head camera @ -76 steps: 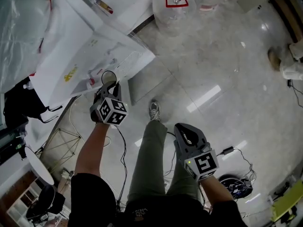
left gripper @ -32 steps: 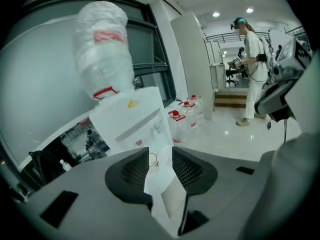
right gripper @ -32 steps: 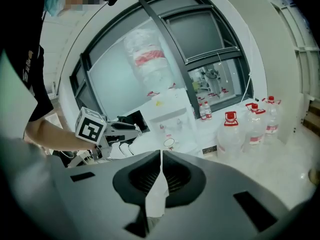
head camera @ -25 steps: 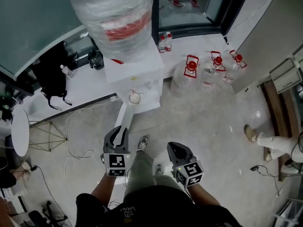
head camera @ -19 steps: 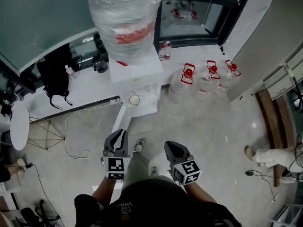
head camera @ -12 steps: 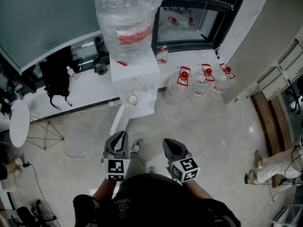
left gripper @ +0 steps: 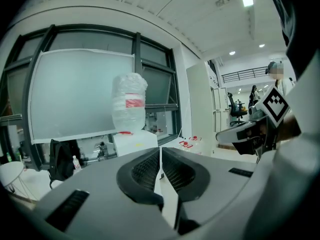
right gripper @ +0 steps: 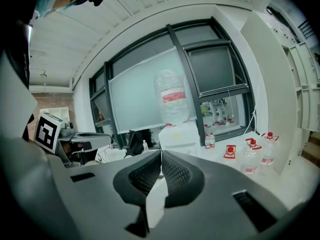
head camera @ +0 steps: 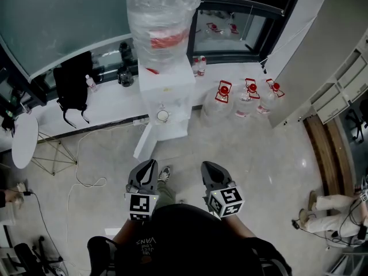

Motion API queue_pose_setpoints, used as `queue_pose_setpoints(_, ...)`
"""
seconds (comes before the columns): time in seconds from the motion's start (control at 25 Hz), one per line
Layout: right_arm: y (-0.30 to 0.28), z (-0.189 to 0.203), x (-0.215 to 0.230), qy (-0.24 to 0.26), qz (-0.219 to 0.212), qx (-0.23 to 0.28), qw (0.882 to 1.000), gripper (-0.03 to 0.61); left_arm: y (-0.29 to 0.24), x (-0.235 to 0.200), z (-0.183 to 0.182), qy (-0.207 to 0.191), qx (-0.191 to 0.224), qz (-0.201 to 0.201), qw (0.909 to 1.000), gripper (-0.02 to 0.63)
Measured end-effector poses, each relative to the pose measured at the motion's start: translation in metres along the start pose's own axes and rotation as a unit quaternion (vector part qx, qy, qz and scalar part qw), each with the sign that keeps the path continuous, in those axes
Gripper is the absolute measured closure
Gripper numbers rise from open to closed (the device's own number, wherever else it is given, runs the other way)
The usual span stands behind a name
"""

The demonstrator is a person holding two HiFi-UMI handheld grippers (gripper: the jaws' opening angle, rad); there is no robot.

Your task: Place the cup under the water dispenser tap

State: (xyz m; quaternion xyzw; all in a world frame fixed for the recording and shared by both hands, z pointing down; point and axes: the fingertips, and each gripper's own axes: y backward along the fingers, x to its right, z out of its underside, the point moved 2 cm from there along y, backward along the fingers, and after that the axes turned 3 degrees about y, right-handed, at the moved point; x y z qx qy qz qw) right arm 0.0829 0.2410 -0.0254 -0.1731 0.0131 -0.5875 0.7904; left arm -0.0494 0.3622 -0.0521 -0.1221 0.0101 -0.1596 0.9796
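Note:
The white water dispenser [head camera: 165,94] stands against the window ledge with a plastic-wrapped bottle [head camera: 163,25] on top. A small pale cup [head camera: 163,115] sits in its niche below the taps, with no gripper touching it. My left gripper [head camera: 148,167] is held close to my body, well back from the dispenser. Its jaws have just been closing, and they are shut with nothing between them [left gripper: 161,151]. My right gripper [head camera: 208,169] hangs beside it, also shut and empty [right gripper: 161,158]. Both gripper views show the dispenser [left gripper: 135,141] [right gripper: 180,134] far ahead.
Three clear water jugs with red caps [head camera: 246,99] stand on the floor to the right of the dispenser. A white panel [head camera: 145,140] leans out at its base. A black backpack [head camera: 72,85] lies on the ledge, cables [head camera: 86,174] trail over the floor, and a round white table [head camera: 23,141] stands at the left. Another person's legs [head camera: 322,214] are at lower right.
Three seconds ago my left gripper was at the dispenser by the cup. I have since backed away. Both grippers rose toward my body, and the left jaws went from open to shut.

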Motion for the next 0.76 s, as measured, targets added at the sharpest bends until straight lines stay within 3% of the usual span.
queue_pose_setpoints(0.76, 0.012, -0.014, 0.003, 0.014, -0.006, 0.015, 1.0, 0.535, 0.004, 0.018, -0.018, -0.014, 0.02, 0.016, 0.9996, 0.584)
